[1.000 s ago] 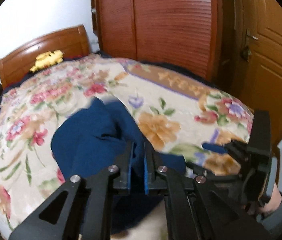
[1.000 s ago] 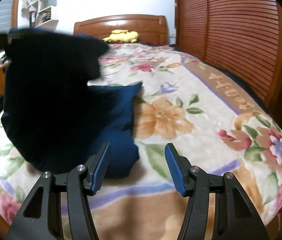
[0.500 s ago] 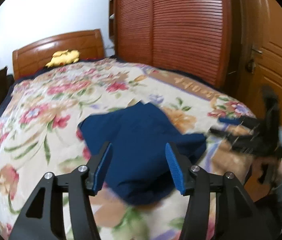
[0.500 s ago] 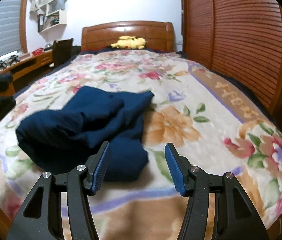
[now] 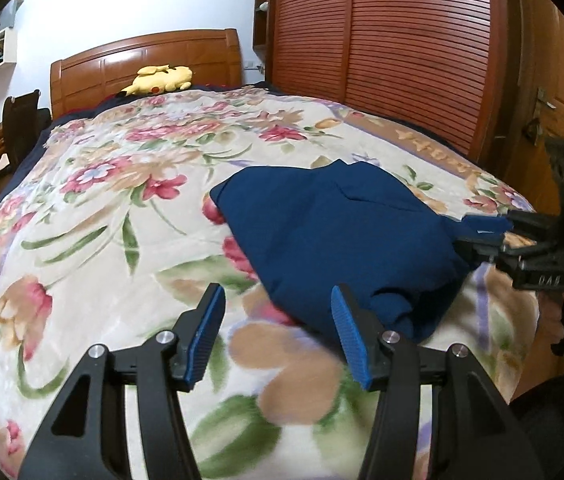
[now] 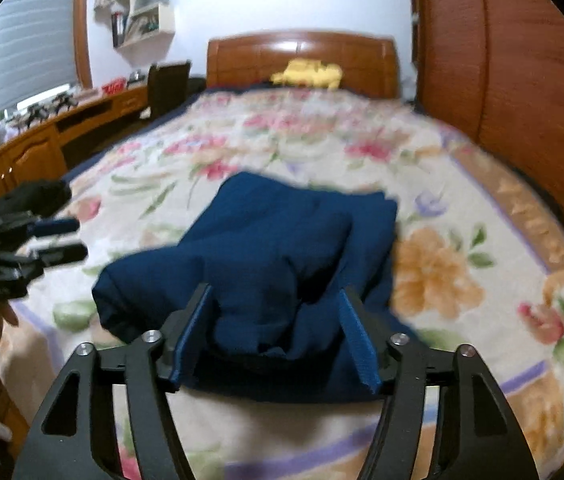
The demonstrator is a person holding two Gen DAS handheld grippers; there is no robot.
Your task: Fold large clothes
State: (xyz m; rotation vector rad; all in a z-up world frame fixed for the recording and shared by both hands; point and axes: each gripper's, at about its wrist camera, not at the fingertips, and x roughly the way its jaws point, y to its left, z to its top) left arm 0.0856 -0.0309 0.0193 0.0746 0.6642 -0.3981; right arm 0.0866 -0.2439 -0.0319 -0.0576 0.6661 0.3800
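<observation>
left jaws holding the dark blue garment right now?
No: in the left wrist view the left gripper stands with its jaws wide apart over the floral blanket, gripping nothing, the folded dark blue garment lying beyond them.

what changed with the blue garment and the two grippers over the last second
The left gripper let go of the navy garment, which it had pinched and lifted, and opened. The garment dropped into a bundle on the floral blanket. The right gripper moved in toward its near edge, jaws open. The yellow plush stayed by the headboard.
</observation>
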